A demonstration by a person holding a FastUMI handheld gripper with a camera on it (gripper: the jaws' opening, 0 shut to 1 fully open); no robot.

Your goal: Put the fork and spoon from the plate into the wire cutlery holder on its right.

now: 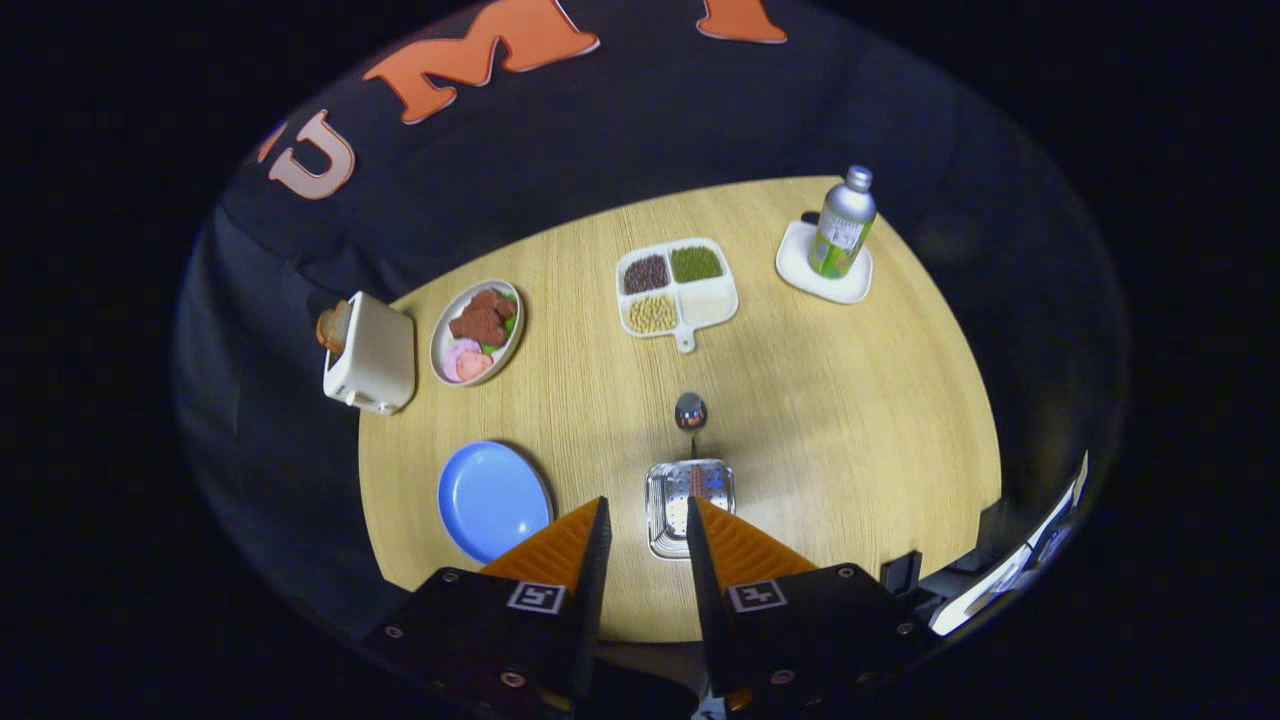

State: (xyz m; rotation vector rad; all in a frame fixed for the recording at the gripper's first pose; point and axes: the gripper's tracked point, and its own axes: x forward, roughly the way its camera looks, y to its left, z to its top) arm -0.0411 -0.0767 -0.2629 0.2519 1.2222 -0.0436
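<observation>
The tool (646, 525) hovers with fingers apart above the silver wire cutlery holder (688, 505), which holds a metal spoon (691, 412); the round blue plate (492, 499) lies nearby.

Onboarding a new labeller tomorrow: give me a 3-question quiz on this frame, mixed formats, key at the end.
1. True or false: the blue plate has a fork lying on it.
2. Multiple choice: the spoon is (a) on the blue plate, (b) standing in the wire cutlery holder with its bowl up, (c) clamped between the fingers.
3. Short answer: what state is the gripper in, and where is the holder relative to its fingertips?

Key
1. False: the plate looks bare.
2. b.
3. Open, holding nothing; the holder sits just ahead of the fingertips, partly seen in the gap between them.
</observation>
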